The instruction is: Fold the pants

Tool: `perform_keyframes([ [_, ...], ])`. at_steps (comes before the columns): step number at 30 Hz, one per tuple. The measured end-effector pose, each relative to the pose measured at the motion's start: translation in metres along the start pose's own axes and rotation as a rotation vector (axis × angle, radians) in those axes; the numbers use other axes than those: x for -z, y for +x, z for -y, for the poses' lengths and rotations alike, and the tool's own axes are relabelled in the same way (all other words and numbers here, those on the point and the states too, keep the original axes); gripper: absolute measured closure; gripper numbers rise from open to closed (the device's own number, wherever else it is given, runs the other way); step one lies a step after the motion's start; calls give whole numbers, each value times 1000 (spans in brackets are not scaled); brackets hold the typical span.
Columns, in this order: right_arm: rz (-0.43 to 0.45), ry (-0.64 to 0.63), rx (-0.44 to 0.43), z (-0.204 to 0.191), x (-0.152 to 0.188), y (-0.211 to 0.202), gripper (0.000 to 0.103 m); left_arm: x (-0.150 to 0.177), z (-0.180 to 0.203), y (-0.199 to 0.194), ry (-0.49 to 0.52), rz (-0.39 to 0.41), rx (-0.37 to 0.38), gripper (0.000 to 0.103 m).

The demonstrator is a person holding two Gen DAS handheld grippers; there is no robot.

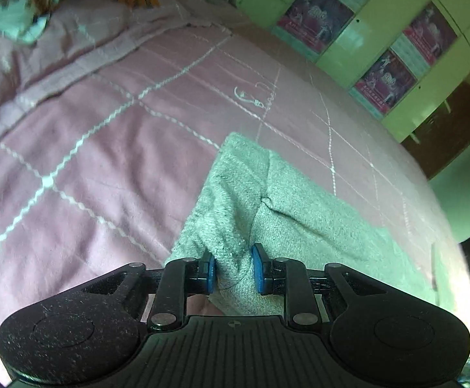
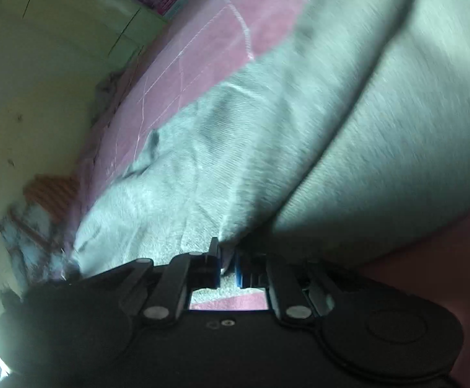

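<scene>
Pants (image 1: 299, 200), soft, thick grey knit, limp and light-looking, lie on a pink bedspread (image 1: 99, 148); left gripper (image 1: 233, 270) pinches a bunched fold, right gripper (image 2: 226, 266), blurred, seems clamped on an edge, both fair holds.

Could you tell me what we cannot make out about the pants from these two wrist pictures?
- Pants, left wrist view: near end hidden behind the left hand-held gripper; full outline cut off.
- Right wrist view: motion blur smears the fabric; how much cloth sits between the right hand-held gripper pads is unclear.
- Waistband and leg ends: not identifiable.
</scene>
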State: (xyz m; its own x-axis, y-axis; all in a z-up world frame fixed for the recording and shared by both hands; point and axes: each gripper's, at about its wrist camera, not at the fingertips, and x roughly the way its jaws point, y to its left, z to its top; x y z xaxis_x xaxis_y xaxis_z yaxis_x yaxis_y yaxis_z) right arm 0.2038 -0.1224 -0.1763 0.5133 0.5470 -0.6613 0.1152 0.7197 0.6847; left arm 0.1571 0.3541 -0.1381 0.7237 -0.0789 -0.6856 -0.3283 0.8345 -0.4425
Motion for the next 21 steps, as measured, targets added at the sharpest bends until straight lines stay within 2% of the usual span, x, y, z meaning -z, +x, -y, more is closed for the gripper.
perform_keyframes([
  [2, 1, -2, 2, -1, -3, -5, 87, 3, 13, -8, 44, 13, -58, 72],
  [4, -22, -65, 30, -12, -5, -12, 80, 8, 26, -23, 71, 56, -148, 64],
  [6, -26, -145, 49, -27, -7, -27, 68, 18, 38, -41, 95, 118, -218, 55],
  [7, -15, -182, 47, -33, -7, -39, 58, 22, 42, -47, 90, 131, -243, 51],
  [8, 7, -215, 54, -40, -12, -54, 53, 26, 45, -48, 78, 130, -261, 43],
  [10, 64, -270, 106, -50, -26, -69, 51, 29, 52, -39, 61, 73, -298, 41],
  [13, 94, -348, 277, -68, -60, -54, 51, 35, 68, -19, 79, 37, -392, 41],
  [18, 56, -504, 532, -88, -94, 4, 51, 46, 94, -1, 193, 35, -496, 33],
  [20, -4, -585, 637, -76, -93, 25, 36, 49, 98, 4, 220, 28, -510, 33],
  [21, -43, -642, 712, -69, -90, 39, 34, 50, 100, 4, 232, 31, -516, 33],
])
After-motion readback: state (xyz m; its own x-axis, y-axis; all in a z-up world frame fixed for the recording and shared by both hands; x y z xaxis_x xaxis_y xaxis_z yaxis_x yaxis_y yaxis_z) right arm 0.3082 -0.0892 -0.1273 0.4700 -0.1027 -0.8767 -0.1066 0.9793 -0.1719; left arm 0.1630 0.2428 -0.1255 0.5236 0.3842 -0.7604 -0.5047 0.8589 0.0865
